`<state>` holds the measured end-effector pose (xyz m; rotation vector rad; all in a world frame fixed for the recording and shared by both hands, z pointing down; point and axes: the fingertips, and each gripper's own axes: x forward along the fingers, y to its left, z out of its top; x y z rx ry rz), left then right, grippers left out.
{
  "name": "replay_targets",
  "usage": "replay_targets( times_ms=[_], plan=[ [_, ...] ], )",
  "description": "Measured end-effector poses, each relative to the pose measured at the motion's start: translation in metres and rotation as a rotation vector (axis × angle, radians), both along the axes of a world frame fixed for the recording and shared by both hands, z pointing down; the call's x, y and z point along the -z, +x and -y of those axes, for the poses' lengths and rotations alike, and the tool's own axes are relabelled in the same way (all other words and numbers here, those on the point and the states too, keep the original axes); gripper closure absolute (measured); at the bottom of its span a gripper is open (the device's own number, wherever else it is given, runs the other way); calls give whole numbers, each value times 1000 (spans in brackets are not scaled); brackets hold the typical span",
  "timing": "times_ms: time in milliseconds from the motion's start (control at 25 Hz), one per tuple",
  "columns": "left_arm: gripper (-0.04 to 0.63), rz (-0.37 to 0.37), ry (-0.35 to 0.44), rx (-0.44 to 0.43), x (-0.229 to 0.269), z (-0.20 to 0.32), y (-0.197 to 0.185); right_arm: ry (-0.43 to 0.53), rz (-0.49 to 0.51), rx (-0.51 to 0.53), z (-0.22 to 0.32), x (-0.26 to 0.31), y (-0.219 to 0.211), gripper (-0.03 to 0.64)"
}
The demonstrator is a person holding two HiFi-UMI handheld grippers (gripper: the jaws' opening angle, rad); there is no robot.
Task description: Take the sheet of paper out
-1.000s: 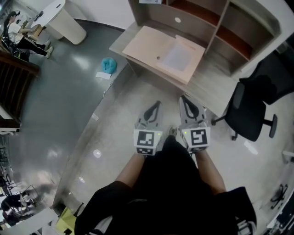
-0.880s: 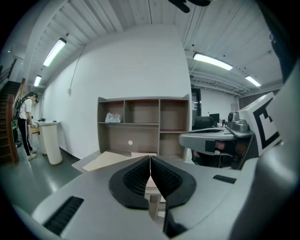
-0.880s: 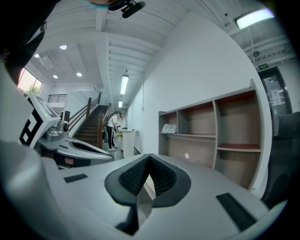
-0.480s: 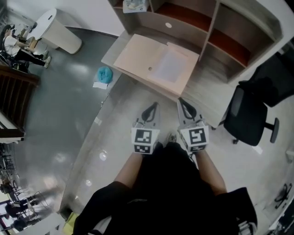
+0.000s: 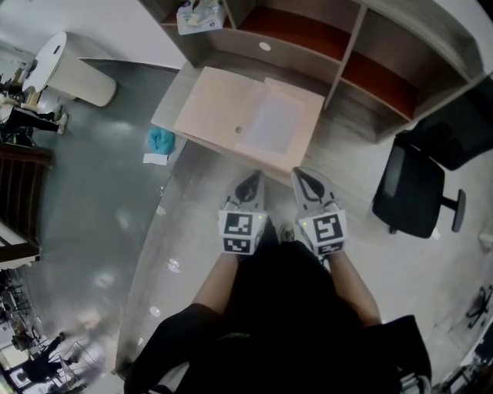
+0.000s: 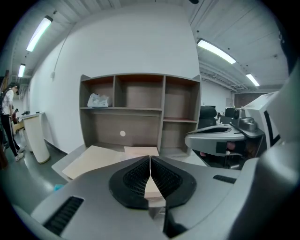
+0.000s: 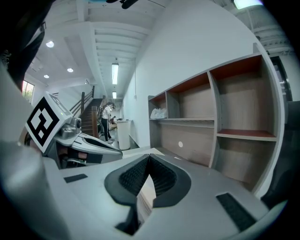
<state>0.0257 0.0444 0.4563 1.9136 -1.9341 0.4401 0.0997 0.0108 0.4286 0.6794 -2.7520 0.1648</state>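
Looking steeply down in the head view, a grey desk [image 5: 339, 146] is seen ahead, with its front edge running on a slant from upper left to lower right. A shelf unit [image 5: 348, 48] with open compartments closes off its far side. A beige folder [image 5: 208, 108] is laid flat on the desk, its near edge just beside the desk's front edge. The sheet of paper [image 5: 269, 123], paler than the folder, is seen lying on the folder's right half; whether it is tucked under a cover cannot be told. Open floor is left to the left of the desk, where a blue cloth [image 5: 161, 139] lies near the corner and a white bin [image 5: 73, 73] stands well apart. To the right, room is narrowed by a black office chair [image 5: 412, 196] near the desk's end. A white bag [image 5: 199, 15] is kept in the leftmost shelf compartment. The left gripper [image 5: 248, 185] and the right gripper [image 5: 304, 181] are held side by side just before the desk's front edge, pointed toward the folder and touching nothing. In the left gripper view the left gripper [image 6: 150, 165] is shown clenched, its ribbed pads meeting with nothing between them. The right gripper [image 7: 149, 161] is likewise seen clenched and empty in its own view.
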Motion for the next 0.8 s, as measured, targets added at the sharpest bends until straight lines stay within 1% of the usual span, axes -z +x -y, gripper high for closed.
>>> replay_targets(
  times_ms=[200, 360, 560, 800],
  plan=[
    [549, -40, -44, -57, -22, 37, -30, -31, -42, -44, 36, -14, -28, 600],
    [549, -62, -88, -102, -35, 65, -59, -80, -80, -75, 60, -33, -56, 600],
    [549, -104, -134, -200, -53, 97, -76, -129, -165, -129, 80, -56, -82, 600],
    [549, -162, -213, -289, -92, 122, -103, -203, -269, -192, 95, -91, -102, 600]
  ],
)
